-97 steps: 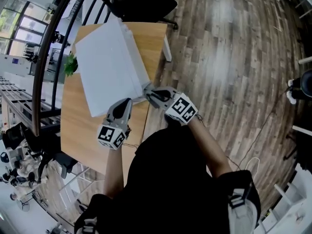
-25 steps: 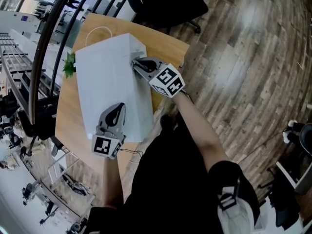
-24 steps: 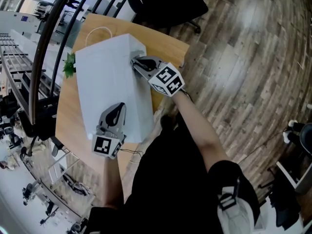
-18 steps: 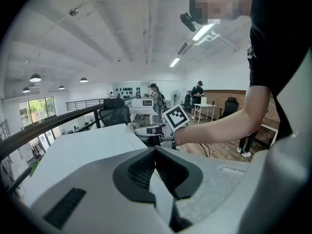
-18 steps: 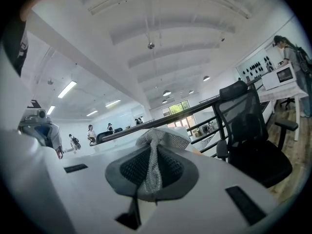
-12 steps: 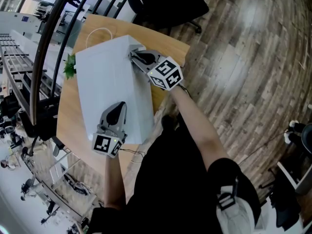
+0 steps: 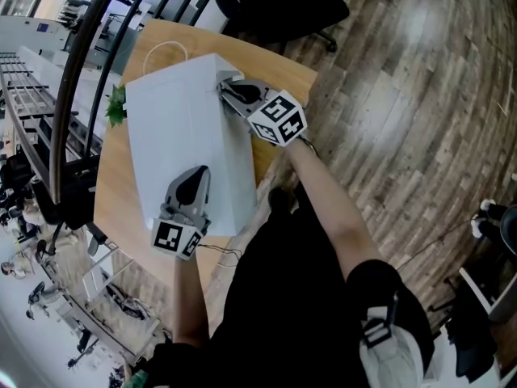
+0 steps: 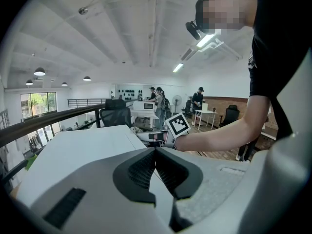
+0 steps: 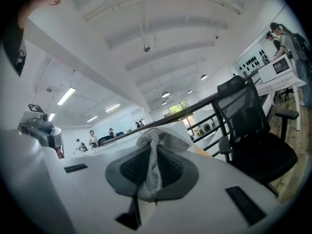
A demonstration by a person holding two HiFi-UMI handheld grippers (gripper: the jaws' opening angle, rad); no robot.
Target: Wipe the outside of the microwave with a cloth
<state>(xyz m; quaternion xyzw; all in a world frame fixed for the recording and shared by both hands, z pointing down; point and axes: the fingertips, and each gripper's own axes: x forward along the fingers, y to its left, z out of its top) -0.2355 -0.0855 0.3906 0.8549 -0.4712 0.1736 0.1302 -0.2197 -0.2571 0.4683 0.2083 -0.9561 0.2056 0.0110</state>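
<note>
Right claw, arm outstretched, tight on cloth at microwave edge; left claw closed.

no legible text, labels or numbers

- I am seeing the microwave as a plain white box with its broad top face up. It is lying just beneath the left gripper's fingers.
- The cloth, a grey mesh rag, is being pinched between the right gripper's fingers, bunching past their tips at the microwave's far edge.
</note>
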